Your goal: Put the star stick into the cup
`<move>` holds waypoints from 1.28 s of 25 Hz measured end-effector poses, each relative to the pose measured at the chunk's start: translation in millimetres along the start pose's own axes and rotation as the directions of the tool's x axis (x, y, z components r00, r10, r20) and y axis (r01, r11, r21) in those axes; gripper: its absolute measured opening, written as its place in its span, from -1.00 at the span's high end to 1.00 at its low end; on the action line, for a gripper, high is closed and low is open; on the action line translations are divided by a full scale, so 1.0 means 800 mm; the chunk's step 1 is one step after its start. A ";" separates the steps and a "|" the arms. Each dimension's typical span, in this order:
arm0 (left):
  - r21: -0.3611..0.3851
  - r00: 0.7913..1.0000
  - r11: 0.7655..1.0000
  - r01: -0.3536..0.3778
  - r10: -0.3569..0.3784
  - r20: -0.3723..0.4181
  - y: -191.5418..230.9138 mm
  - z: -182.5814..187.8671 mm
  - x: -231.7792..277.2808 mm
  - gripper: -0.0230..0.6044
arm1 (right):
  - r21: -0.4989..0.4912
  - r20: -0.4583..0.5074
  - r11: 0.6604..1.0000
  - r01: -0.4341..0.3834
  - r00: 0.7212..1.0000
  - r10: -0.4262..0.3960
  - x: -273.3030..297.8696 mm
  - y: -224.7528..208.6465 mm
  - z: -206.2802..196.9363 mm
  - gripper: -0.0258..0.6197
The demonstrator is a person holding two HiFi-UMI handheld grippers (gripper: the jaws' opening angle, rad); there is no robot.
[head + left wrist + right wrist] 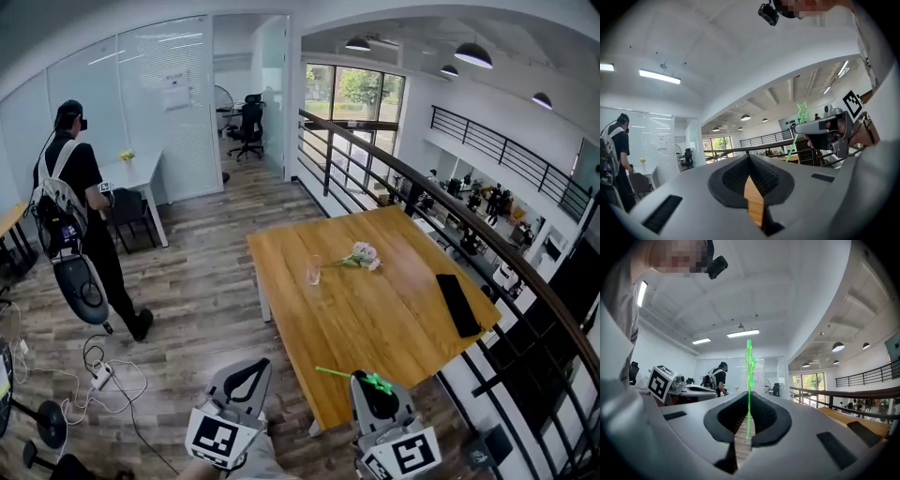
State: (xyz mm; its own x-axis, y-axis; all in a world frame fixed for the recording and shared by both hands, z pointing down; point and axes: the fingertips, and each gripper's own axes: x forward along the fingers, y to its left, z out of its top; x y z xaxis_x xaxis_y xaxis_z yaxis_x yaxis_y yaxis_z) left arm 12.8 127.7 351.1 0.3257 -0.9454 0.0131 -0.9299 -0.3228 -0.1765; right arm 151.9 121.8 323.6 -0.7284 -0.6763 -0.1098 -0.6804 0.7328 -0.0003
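The green star stick [347, 375] is clamped in my right gripper [367, 379], which is shut on it near the table's front edge. In the right gripper view the stick [749, 380] rises upright out of the closed jaws, its star at the top. A clear glass cup [313, 270] stands upright toward the middle of the wooden table [375, 319], well beyond both grippers. My left gripper [251, 368] hangs over the floor left of the table corner, shut and holding nothing. From the left gripper view [750, 158] I see the right gripper [824, 128] and the star [803, 109].
A small bunch of pink flowers [360, 255] lies right of the cup, and a flat black object [458, 305] lies near the table's right edge. A railing [525, 272] runs behind the table. A person [80, 216] stands at far left; cables [103, 375] lie on the floor.
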 end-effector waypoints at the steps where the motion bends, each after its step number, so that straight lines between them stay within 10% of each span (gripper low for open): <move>1: -0.006 1.000 1.000 0.005 -0.005 -0.006 0.014 -0.004 0.010 0.88 | 0.000 -0.008 1.000 0.004 1.000 -0.004 0.017 -0.003 -0.004 0.81; 32: -0.053 0.956 0.958 0.280 -0.284 -0.072 0.298 -0.104 0.398 0.88 | -0.096 -0.233 0.963 0.251 0.935 -0.267 0.446 -0.241 -0.098 0.81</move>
State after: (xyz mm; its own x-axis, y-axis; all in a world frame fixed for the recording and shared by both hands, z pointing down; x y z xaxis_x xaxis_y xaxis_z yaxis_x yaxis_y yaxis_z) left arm -119.4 -253.8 395.2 0.5630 -0.8155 0.1338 -0.8089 -0.5770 -0.1129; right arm 17.0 -266.8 362.2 -0.5186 -0.8453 0.1286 -0.8458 0.5292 0.0675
